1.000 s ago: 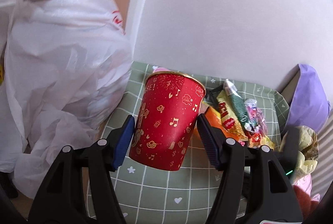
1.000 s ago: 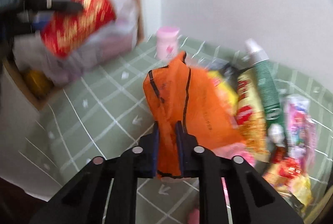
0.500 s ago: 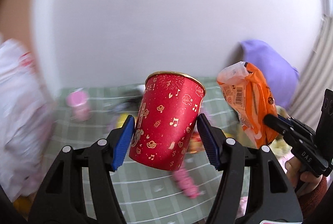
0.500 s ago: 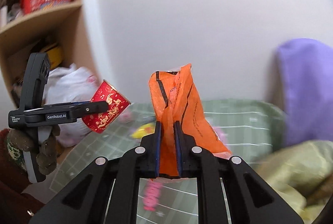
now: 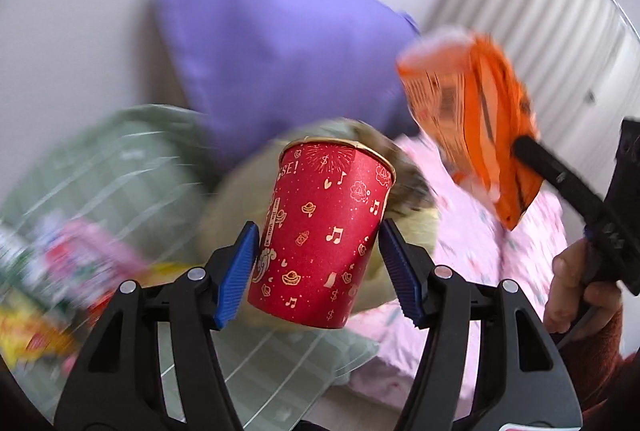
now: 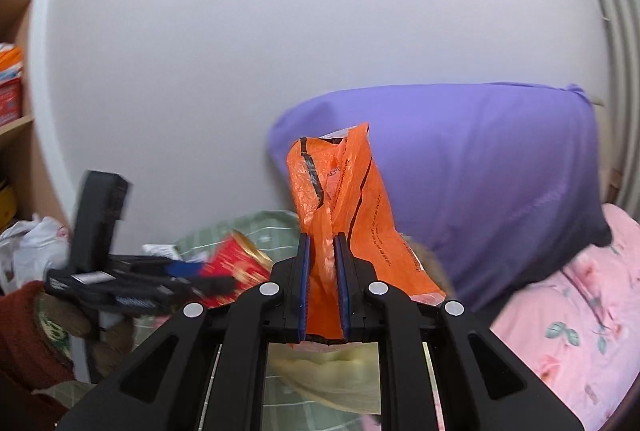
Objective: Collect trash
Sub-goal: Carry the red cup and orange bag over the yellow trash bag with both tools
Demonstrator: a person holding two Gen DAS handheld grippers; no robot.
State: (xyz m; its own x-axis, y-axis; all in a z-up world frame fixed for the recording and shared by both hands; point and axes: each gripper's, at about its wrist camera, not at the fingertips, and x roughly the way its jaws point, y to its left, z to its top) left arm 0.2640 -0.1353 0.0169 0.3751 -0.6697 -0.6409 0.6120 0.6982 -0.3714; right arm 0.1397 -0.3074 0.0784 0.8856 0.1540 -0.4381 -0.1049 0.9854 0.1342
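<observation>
Two pieces of trash rode aloft for disposal: left hand-held gripper [image 5: 318, 261] clamped the red cup [image 5: 324, 235], right hand-held gripper [image 6: 323, 285] pinched the orange wrapper [image 6: 348, 207].

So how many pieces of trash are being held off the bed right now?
2: a red paper cup between the left gripper's jaws, and an orange wrapper pinched in the right gripper. Blurred litter lies lower left.

Between my left tongs sits a matt red paper cup [image 5: 326, 235] (gold-printed); my right tongs pinch a crinkly, glossy orange plastic bag [image 6: 344, 207].
</observation>
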